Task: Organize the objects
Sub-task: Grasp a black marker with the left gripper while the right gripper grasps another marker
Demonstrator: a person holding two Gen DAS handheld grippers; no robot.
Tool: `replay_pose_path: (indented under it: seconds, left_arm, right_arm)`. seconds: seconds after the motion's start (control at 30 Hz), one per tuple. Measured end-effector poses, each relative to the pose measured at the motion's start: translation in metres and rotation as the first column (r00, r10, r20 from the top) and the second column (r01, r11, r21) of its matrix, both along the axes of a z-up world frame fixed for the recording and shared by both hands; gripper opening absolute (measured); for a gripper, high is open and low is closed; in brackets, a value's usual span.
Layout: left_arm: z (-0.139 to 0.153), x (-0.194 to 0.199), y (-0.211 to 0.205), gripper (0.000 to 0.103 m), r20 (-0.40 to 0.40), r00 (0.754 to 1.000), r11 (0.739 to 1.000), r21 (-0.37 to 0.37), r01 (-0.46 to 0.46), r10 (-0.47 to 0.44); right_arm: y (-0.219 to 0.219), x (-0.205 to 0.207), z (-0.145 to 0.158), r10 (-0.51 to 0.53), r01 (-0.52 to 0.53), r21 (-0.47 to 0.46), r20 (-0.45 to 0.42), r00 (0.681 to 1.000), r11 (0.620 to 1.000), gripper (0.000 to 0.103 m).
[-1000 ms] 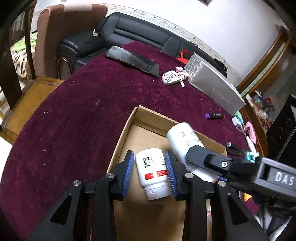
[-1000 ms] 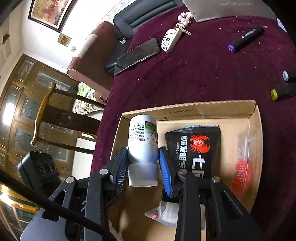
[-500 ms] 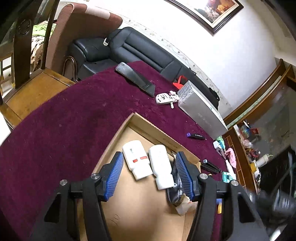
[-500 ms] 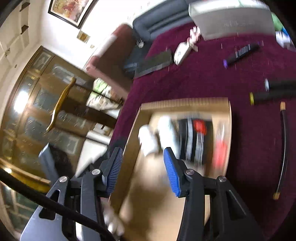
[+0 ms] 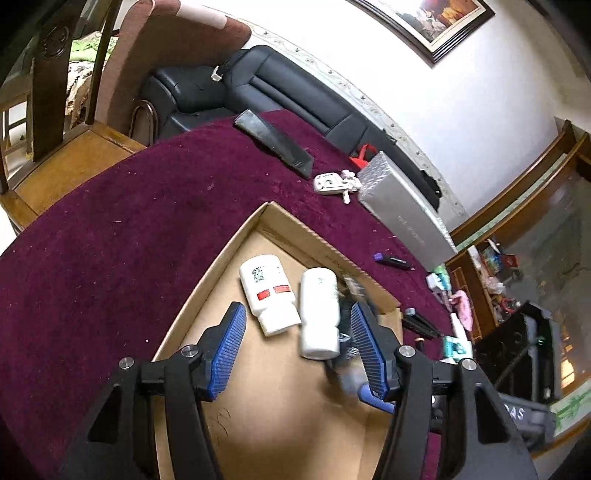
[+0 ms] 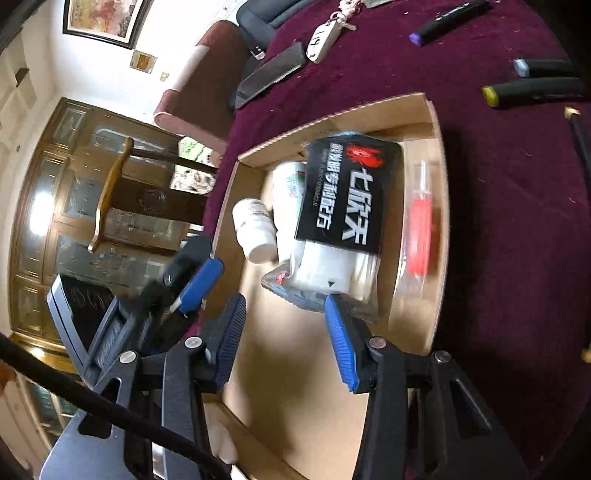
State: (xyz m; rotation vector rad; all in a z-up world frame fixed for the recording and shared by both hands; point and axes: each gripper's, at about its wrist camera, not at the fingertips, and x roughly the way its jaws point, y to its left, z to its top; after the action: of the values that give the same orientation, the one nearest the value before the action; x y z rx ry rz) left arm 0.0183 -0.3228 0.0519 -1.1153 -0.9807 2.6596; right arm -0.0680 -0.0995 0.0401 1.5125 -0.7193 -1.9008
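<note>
A shallow cardboard box (image 5: 236,243) (image 6: 439,221) lies on the maroon tablecloth. In it lie a small white pill bottle (image 5: 267,291) (image 6: 255,229), a taller white bottle (image 5: 319,314) (image 6: 288,192), a black packet with white and red print (image 6: 347,192) and a clear pack with a red item (image 6: 419,232). My left gripper (image 5: 295,350) is open and empty above the box, just short of the two bottles. My right gripper (image 6: 286,332) is open and empty over the box's near part, by the black packet's lower end.
On the cloth beyond the box lie a black phone (image 5: 273,142) (image 6: 269,75), a white key fob (image 5: 332,182) (image 6: 325,37), a grey long box (image 5: 402,218), a purple-tipped marker (image 5: 393,260) (image 6: 447,20) and more markers (image 6: 532,90). A wooden chair (image 5: 55,110) stands left.
Both grippers have let go of their bottles, opened and drawn back. The two bottles now lie side by side in the box.
</note>
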Motion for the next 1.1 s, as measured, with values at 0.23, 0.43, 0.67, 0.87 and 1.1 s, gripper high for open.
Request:
replay_pose_path:
  seconds: [0.23, 0.43, 0.67, 0.87, 1.1]
  left_arm:
    - [0.049, 0.029, 0.040, 0.064, -0.100, 0.987, 0.990, -0.078, 0.120, -0.127]
    - [0.058, 0.026, 0.141, 0.064, -0.086, 0.921, 0.910, -0.214, 0.356, -0.380]
    - [0.030, 0.013, 0.263, 0.064, 0.069, 0.843, 0.737, -0.452, 0.502, -0.533]
    - [0.004, -0.028, 0.291, 0.064, 0.140, 0.907, 0.729, -0.552, 0.405, -0.397]
    - [-0.034, -0.054, 0.328, 0.064, 0.228, 0.882, 0.613, -0.647, 0.454, -0.412]
  right_arm:
    - [0.055, 0.042, 0.047, -0.048, 0.035, -0.080, -0.157, 0.986, 0.996, 0.046]
    - [0.174, 0.095, 0.061, -0.325, 0.356, 0.032, -0.337, 0.884, 0.934, 0.055]
    - [0.274, 0.123, 0.023, -0.508, 0.546, 0.038, -0.320, 0.800, 0.837, 0.054]
    - [0.300, 0.120, 0.005, -0.540, 0.572, 0.008, -0.321, 0.778, 0.820, 0.054]
    - [0.308, 0.121, 0.000, -0.531, 0.560, -0.032, -0.365, 0.765, 0.828, 0.054]
